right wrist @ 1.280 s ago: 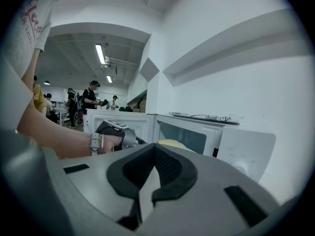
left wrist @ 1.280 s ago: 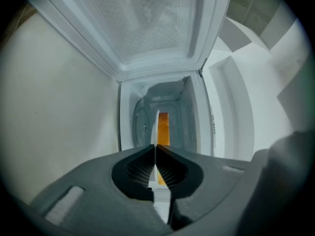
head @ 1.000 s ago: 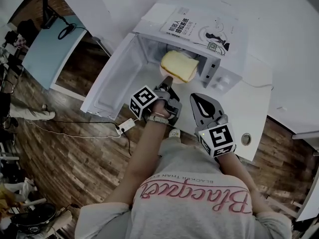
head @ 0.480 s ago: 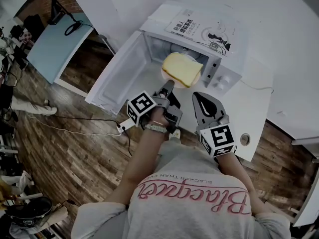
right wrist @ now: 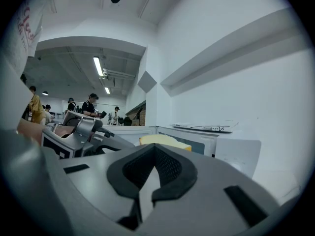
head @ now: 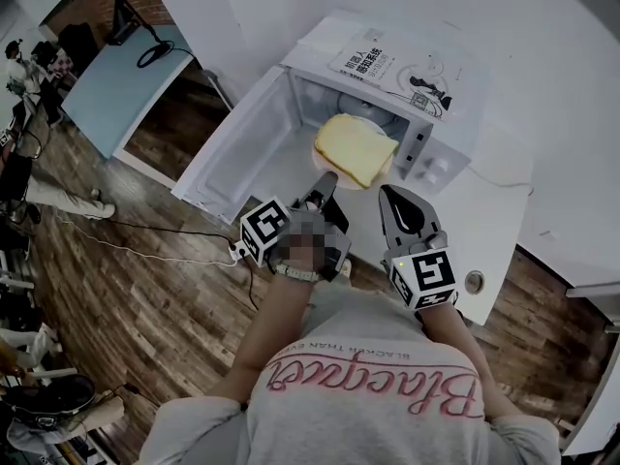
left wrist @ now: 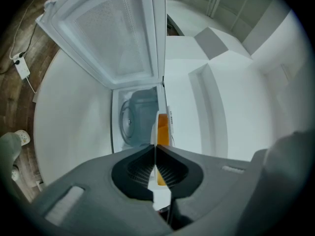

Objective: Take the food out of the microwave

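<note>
A thick yellow slice of food (head: 356,148) lies on a white plate (head: 319,149) held just in front of the open microwave (head: 441,114). My left gripper (head: 327,176) is shut on the plate's near rim. In the left gripper view the jaws (left wrist: 155,149) pinch the thin white plate edge (left wrist: 153,131), with the food (left wrist: 163,128) edge-on beyond and the microwave cavity (left wrist: 135,117) behind it. My right gripper (head: 395,194) hangs shut and empty to the right of the plate. From its own view (right wrist: 154,145) the food (right wrist: 165,140) shows ahead.
The microwave door (head: 242,153) stands swung open to the left. A printed booklet (head: 387,66) lies on the microwave's top. The white counter (head: 494,211) runs to the right, with a wooden floor (head: 145,289) and a power strip below. People stand far off in the right gripper view.
My left gripper has drawn the plate with the food out of the microwave mouth, toward me and a little higher. The right gripper has stayed where it was.
</note>
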